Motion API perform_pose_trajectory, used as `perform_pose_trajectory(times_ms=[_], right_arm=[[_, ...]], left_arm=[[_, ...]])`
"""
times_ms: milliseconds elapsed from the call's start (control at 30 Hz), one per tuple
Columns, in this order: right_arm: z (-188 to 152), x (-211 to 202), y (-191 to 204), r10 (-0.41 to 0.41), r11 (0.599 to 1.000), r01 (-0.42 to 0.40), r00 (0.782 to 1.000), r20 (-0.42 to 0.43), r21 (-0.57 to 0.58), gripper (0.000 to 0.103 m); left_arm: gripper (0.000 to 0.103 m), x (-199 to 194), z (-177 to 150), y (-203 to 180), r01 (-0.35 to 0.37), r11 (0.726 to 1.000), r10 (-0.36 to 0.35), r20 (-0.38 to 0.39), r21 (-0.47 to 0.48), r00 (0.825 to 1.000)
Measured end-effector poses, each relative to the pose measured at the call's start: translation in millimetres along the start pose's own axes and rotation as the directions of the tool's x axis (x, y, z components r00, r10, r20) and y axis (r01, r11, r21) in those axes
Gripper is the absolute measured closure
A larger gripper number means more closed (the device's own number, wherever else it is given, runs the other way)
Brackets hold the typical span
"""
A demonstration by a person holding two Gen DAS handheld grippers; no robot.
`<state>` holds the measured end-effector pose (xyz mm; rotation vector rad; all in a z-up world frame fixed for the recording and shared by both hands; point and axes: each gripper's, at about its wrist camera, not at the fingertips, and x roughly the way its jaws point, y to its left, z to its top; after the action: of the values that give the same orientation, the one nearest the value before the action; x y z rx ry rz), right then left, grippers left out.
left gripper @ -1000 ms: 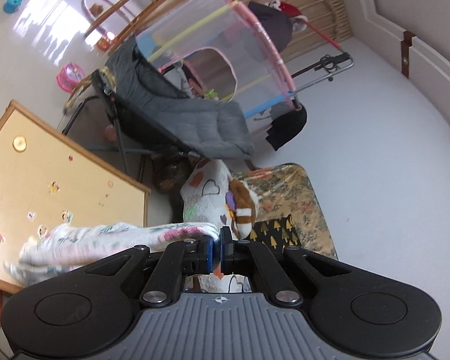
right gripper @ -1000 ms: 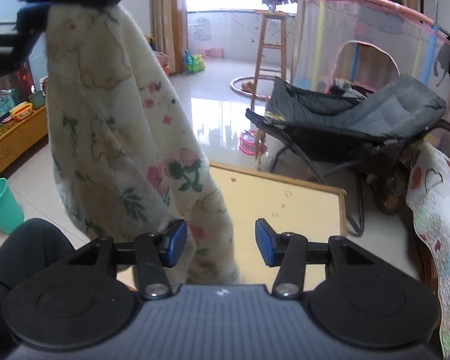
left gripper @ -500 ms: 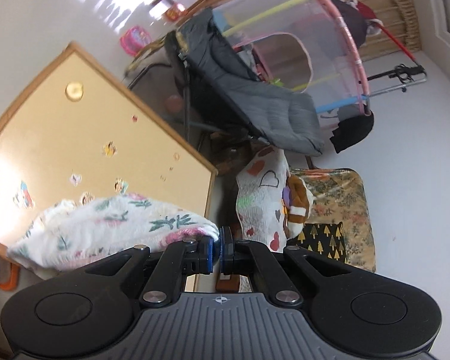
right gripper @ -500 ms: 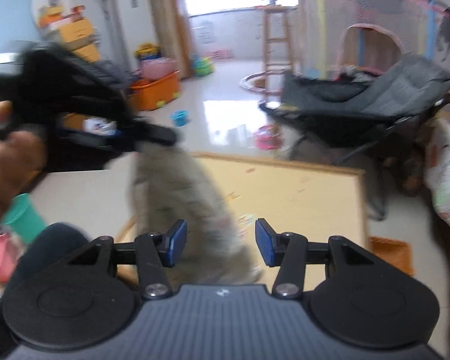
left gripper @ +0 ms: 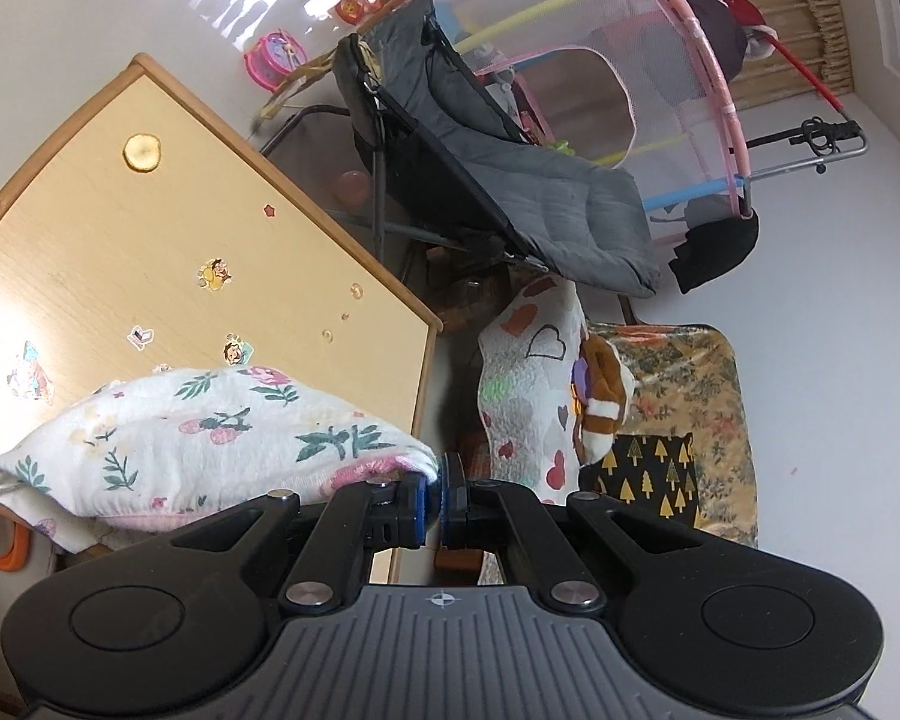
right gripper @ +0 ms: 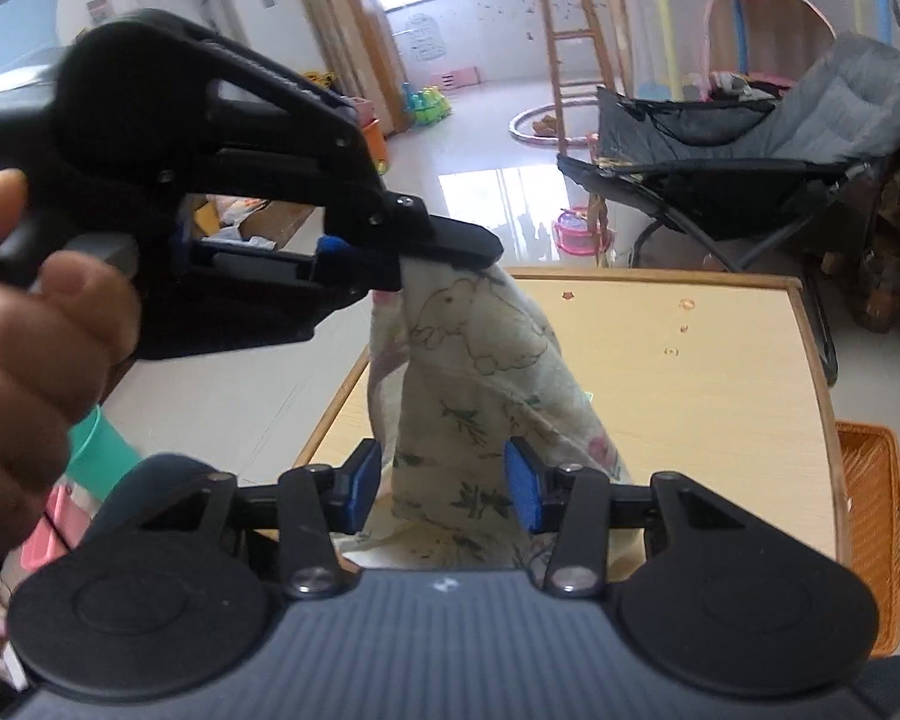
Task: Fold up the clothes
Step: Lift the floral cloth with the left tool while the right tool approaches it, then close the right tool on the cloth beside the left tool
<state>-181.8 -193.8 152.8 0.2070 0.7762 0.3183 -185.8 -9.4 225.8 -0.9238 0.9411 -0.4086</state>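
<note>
The left tongs (left gripper: 431,495) are clamped tight on a corner of the floral cloth (left gripper: 210,432), which hangs from them over the near edge of the worktop (right gripper: 690,372). The right tongs (right gripper: 444,483) stand about half open and are closing, the cloth's lower part between their pads, not yet pinched.

My left gripper (left gripper: 431,501) is matte black plastic: two angled linkage arms fixed with round silver screws, blue pads on the fingertips, and a grey ribbed housing carrying a small crosshair mark between two round black discs. My right gripper (right gripper: 444,483) is built the same, with blue pads (right gripper: 523,492) facing each other. From the right wrist view, my left hand (right gripper: 27,324) is bare, with no sleeve showing.
</note>
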Motion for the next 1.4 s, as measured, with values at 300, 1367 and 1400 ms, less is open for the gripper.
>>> perform_pose_trajectory(times_ms=[300,1367,1400], right_arm=[[5,5,-6,-0.050,0.995,0.046,0.998,0.041,0.093,0.057],[13,5,-45,-0.197,0.977,0.196,0.980,0.011,0.081,0.097],[15,4,-47,-0.203,0.976,0.201,0.979,0.015,0.081,0.097]], left_arm=[[0.100,9,-7,5,0.001,1.000,-0.001,-0.025,-0.015,1.000],[0.034,43,5,70,0.060,0.998,-0.051,-0.274,0.022,0.960],[0.029,39,4,72,0.071,0.997,-0.058,-0.268,0.041,0.962]])
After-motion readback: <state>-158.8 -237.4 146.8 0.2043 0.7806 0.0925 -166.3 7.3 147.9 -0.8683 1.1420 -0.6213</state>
